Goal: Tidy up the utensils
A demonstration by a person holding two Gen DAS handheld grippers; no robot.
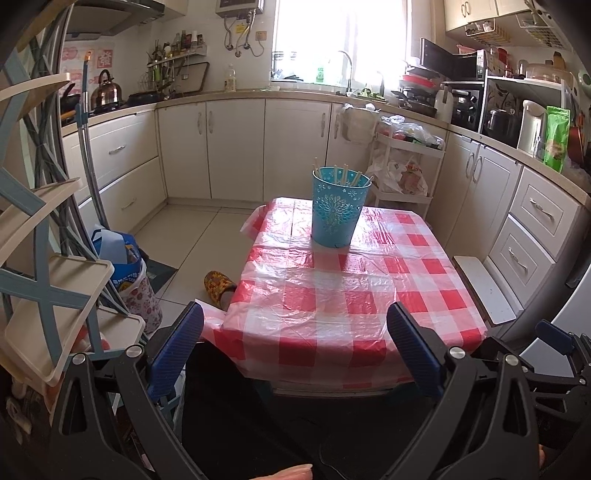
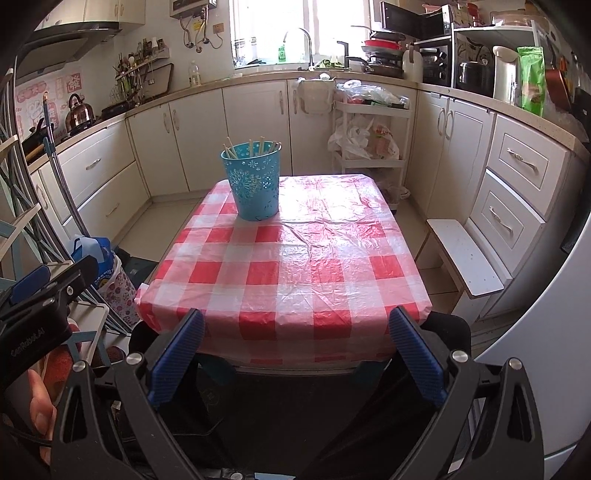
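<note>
The table [image 1: 332,295] was covered by a checked cloth. Chopsticks [image 1: 343,173] were held in a bucket [image 1: 338,210]. Both grippers, left [image 1: 295,328] and right [image 2: 295,328], were spread wide, nothing grasped.

A shiny, crinkly plastic cloth [image 2: 295,258] is covering the bench ahead of the right tool. The blue bucket [image 2: 253,181] is looking smooth and painted, holding pale wooden sticks [image 2: 255,147]. The tool pads [image 1: 413,347] are showing ridged blue rubber.

Sunlit window [image 1: 332,33] above cream cabinets [image 1: 236,147]
</note>
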